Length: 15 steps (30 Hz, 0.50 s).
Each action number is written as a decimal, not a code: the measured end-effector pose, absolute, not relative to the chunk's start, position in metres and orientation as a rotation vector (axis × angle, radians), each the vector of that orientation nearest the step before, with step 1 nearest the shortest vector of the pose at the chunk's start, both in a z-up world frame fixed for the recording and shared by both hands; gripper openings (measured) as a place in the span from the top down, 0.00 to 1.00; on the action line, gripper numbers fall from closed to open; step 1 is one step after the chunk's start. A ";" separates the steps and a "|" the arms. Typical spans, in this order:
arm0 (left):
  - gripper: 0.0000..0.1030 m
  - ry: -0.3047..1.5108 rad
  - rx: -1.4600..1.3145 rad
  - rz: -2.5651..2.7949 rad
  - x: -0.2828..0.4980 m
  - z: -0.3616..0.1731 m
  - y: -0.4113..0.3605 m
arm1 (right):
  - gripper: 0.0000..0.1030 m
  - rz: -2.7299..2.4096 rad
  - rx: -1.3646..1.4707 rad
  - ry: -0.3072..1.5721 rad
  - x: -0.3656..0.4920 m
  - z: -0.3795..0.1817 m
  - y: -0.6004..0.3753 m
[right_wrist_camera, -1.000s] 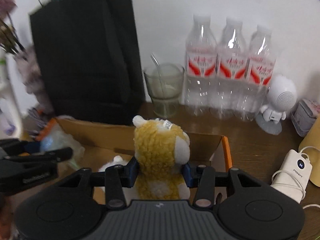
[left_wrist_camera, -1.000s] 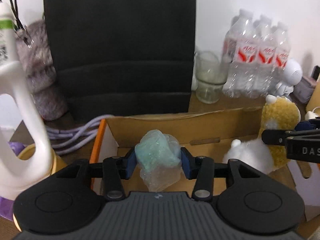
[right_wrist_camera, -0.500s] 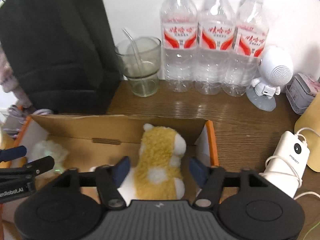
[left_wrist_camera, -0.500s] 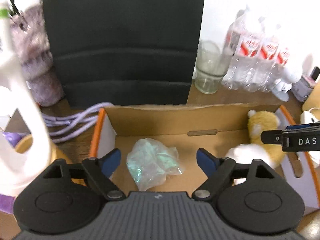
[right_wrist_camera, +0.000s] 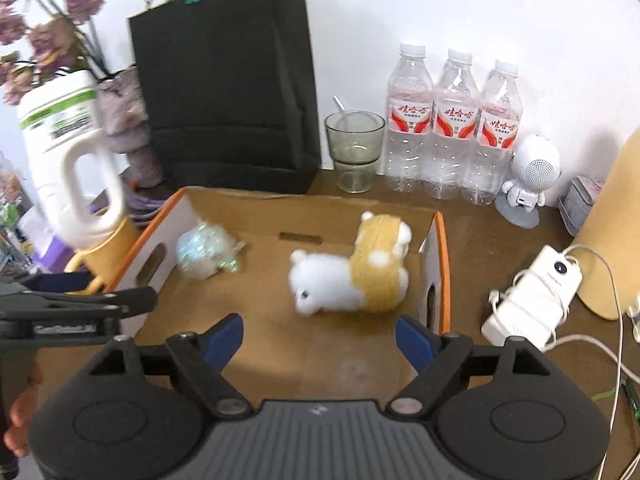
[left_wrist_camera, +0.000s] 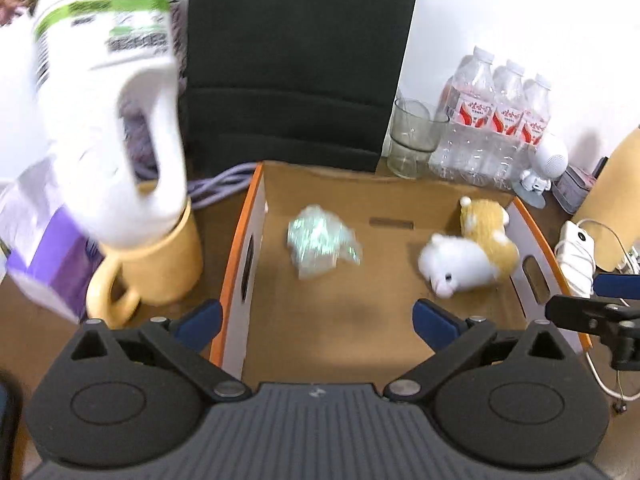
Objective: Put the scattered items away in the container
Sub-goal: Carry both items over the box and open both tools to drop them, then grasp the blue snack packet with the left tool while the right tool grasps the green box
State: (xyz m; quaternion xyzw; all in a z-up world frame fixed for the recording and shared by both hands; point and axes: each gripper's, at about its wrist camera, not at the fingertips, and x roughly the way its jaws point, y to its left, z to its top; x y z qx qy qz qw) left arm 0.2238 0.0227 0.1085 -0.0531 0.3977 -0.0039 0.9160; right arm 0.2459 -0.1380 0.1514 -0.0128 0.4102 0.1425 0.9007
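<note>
- Left wrist view: left claw [left_wrist_camera: 316, 320] has just been opening, wide and empty; crumpled clear plastic wrapper [left_wrist_camera: 320, 240] lies in the orange-edged cardboard box [left_wrist_camera: 240, 256].
- Right claw [right_wrist_camera: 320, 340] has just been opening too, empty; the yellow-and-white plush toy [right_wrist_camera: 352, 276] lies beyond it.

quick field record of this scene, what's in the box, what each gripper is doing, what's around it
container: cardboard box, open top
in box, left: crumpled plastic bag
in box, right: plush toy, on its side
left gripper: open, jaws have just been opening, nothing between them
right gripper: open, jaws have just been opening, nothing between them
behind box: black bag, glass, three water bottles
left of box: white jug, yellow mug
</note>
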 end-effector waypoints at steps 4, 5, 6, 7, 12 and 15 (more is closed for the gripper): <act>0.00 0.747 -0.115 -0.021 0.183 0.108 0.031 | 0.16 0.320 0.022 0.824 0.215 0.143 -0.142; 0.00 0.737 -0.110 -0.018 0.173 0.108 0.033 | 0.16 0.328 0.034 0.819 0.207 0.140 -0.142; 0.00 0.722 -0.106 -0.015 0.163 0.108 0.035 | 0.16 0.330 0.043 0.805 0.198 0.138 -0.142; 0.00 0.694 -0.102 -0.013 0.149 0.108 0.037 | 0.16 0.330 0.047 0.790 0.190 0.136 -0.142; 0.00 0.552 -0.039 -0.019 0.075 0.108 0.045 | 0.16 0.352 0.043 0.668 0.130 0.122 -0.147; 0.00 0.488 0.025 -0.034 0.036 0.098 0.033 | 0.16 0.366 0.090 0.632 0.095 0.108 -0.159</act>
